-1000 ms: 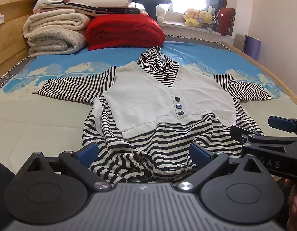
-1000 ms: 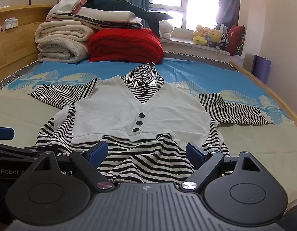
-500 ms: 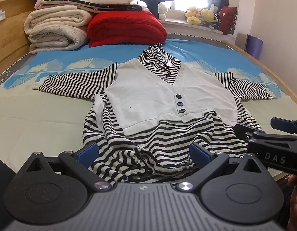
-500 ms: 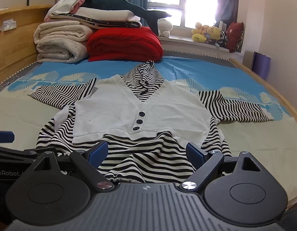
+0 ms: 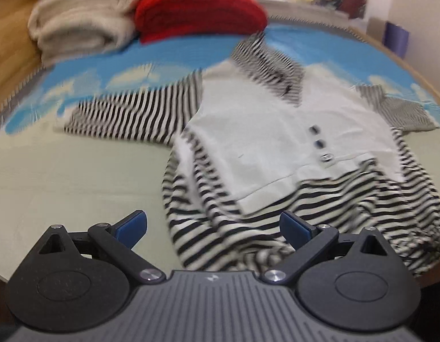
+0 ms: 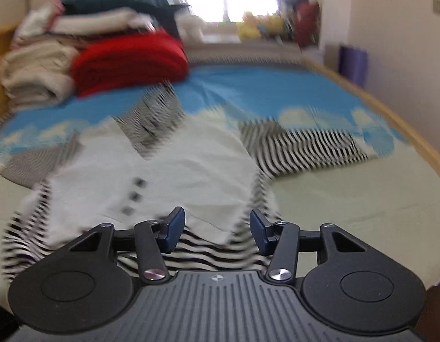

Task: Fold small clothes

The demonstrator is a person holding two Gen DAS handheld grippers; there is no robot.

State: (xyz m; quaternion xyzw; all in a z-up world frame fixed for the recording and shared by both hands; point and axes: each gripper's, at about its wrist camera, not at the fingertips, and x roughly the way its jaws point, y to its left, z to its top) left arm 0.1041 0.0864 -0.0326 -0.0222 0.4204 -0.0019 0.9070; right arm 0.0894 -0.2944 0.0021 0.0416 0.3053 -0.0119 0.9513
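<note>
A small black-and-white striped hooded top with a white vest front and three dark buttons (image 5: 271, 139) lies spread flat on the bed, sleeves out to both sides; it also shows in the right wrist view (image 6: 174, 176). My left gripper (image 5: 212, 226) is open and empty, low over the bunched striped hem at the garment's left front corner. My right gripper (image 6: 217, 230) is open with the jaws partly narrowed, empty, just above the hem on the garment's right side. Both views are motion-blurred.
The bed (image 5: 63, 176) has a pale green and blue sheet. Folded cream blankets (image 5: 83, 25) and a red quilt (image 5: 200, 11) are stacked at the head. Plush toys (image 6: 259, 25) sit on the windowsill. A wooden bed rail (image 6: 396, 125) runs along the right side.
Both grippers have moved apart: the left swung left, the right swung right and forward over the garment. The right jaws have narrowed. The right gripper is out of the left wrist view.
</note>
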